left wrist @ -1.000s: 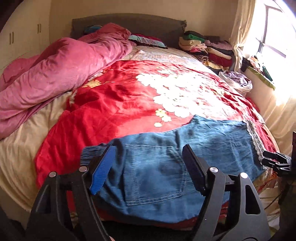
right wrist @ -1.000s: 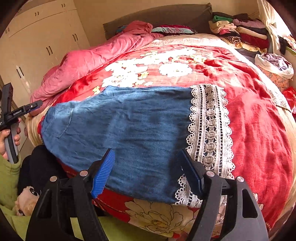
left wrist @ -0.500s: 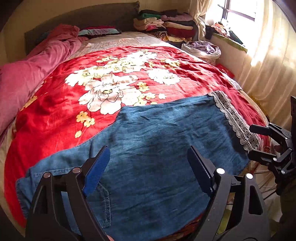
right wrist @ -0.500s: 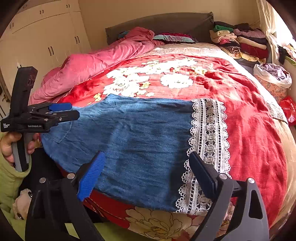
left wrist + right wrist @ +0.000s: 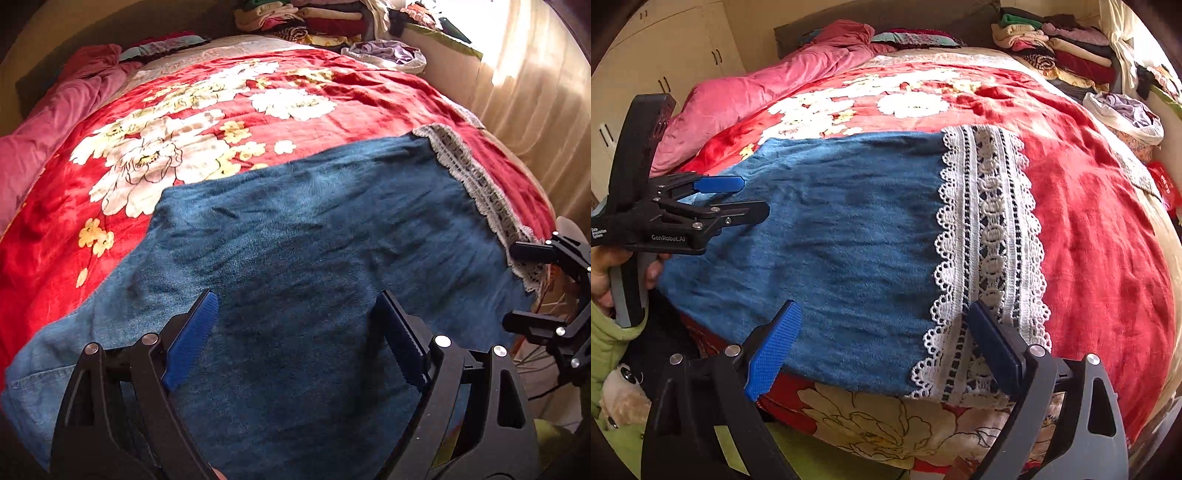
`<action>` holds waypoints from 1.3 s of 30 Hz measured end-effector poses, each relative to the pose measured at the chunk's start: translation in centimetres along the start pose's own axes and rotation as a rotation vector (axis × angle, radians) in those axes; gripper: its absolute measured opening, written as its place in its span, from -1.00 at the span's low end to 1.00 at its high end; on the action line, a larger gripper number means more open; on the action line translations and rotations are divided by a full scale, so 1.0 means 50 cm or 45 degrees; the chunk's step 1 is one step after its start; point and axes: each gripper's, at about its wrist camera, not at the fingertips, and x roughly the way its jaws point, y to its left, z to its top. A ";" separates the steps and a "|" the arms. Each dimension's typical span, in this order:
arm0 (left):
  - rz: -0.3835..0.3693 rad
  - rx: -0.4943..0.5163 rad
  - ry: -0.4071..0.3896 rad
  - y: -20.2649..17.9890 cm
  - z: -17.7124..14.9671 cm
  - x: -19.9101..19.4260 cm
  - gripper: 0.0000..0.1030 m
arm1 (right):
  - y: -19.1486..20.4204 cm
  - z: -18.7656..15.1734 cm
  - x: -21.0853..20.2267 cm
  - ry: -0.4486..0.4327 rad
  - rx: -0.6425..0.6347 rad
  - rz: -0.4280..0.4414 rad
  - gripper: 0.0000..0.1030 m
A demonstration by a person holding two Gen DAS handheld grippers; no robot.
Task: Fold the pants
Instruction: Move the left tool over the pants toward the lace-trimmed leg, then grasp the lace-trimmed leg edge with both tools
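I'm standing at the near edge of the wide bed under its red blanket with big white flowers (image 5: 1089, 229), and the blue denim pants with the white lace hem band (image 5: 849, 229) are lying flat across that near edge, already doubled leg on leg by the look of it, lace end to my right, waist end to my left. My left gripper (image 5: 295, 332) is hovering over the denim near the waist half, its jaws spreading wide, nothing pinched between them. My right gripper (image 5: 882, 343) is hanging over the lace hem (image 5: 990, 229) at the bed's edge, jaws gaping wide and empty too. I'm judging the next fold runs hem toward waist, so I'm aiming the right claw low onto the lace corner, wanting both layers in one bite. The left should be pinning or catching the far hem corner so the fold lands square, no creases dragging.
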 end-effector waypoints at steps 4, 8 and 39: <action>0.020 0.026 -0.002 -0.003 -0.006 0.008 0.59 | 0.005 -0.003 0.005 -0.008 -0.008 -0.011 0.81; 0.008 0.019 -0.019 -0.001 -0.001 -0.012 0.59 | 0.001 0.001 -0.027 -0.064 0.027 0.019 0.80; -0.077 0.231 -0.104 -0.129 0.187 -0.021 0.70 | -0.088 -0.031 -0.104 -0.177 0.226 -0.024 0.80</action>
